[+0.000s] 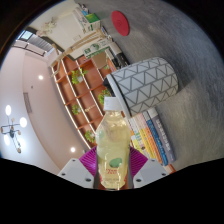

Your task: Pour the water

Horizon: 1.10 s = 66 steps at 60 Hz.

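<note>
Tilted indoor background: shelving (85,80) with small items, a ceiling with lights, and a patterned white container (147,82) beyond the fingers. Between the fingers, the gripper (113,172) clamps a clear bottle (113,140) of yellowish liquid, both pink pads (90,160) pressing its sides. Books (155,135) lie beside it. Judged step: carrying the bottle to pour; tip slowly, mouth aligned over the receiving vessel, grip firm.

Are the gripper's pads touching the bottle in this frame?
Touching. In the gripper view, the bottle sits between the fingers, and both pink pads press against its lower sides with no gap showing; the gripper is shut on it.
</note>
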Each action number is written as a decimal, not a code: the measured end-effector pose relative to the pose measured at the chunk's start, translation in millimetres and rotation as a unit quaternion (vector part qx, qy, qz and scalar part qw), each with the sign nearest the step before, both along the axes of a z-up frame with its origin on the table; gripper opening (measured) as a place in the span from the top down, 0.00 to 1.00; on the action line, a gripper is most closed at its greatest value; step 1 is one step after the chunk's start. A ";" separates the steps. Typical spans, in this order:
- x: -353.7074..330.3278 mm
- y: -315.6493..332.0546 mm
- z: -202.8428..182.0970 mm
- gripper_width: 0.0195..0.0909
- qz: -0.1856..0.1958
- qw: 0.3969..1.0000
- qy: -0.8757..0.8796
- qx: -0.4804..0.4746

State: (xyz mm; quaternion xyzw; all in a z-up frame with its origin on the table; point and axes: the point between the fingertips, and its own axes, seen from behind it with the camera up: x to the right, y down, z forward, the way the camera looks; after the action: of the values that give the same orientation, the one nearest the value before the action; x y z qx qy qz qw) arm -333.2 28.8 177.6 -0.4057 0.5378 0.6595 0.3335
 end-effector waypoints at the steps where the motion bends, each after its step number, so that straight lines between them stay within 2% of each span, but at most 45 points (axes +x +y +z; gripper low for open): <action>1: -0.5 5.7 -2.7 0.72 0.001 1.000 -0.004 0.000; 7: -8.2 -12.7 -1.1 0.72 0.012 0.998 -0.057 -0.004; 12: -19.7 -2.0 -10.3 0.72 0.035 0.985 -0.169 0.001; 15: -24.4 -3.5 -14.0 0.72 0.051 0.965 -0.255 0.003; 18: -24.0 -24.7 -1.3 0.72 0.051 0.938 -0.342 0.018; 20: -16.7 -6.7 -2.6 0.72 0.054 0.915 -0.400 0.027; 32: 30.3 4.5 38.5 0.72 0.022 0.712 -0.701 0.043; 41: 78.4 19.3 76.0 0.72 -0.019 0.597 -0.802 0.024; 42: 75.1 9.4 89.1 0.72 -0.022 0.592 -0.805 0.016; 48: 101.3 8.7 112.0 0.72 -0.043 0.573 -0.818 0.000; 49: 120.0 21.9 101.9 0.72 -0.048 0.573 -0.818 0.003; 50: 115.9 16.4 113.0 0.72 -0.050 0.573 -0.818 0.000; 55: 135.9 17.0 118.7 0.72 -0.063 0.568 -0.821 -0.008; 63: 181.8 30.0 92.3 0.72 -0.066 0.539 -0.839 -0.032; 66: 206.7 39.8 71.0 0.72 -0.063 0.528 -0.846 -0.049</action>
State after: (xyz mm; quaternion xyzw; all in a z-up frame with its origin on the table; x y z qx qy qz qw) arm -126.5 68.5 248.5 -0.7541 0.0592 -0.0424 0.6527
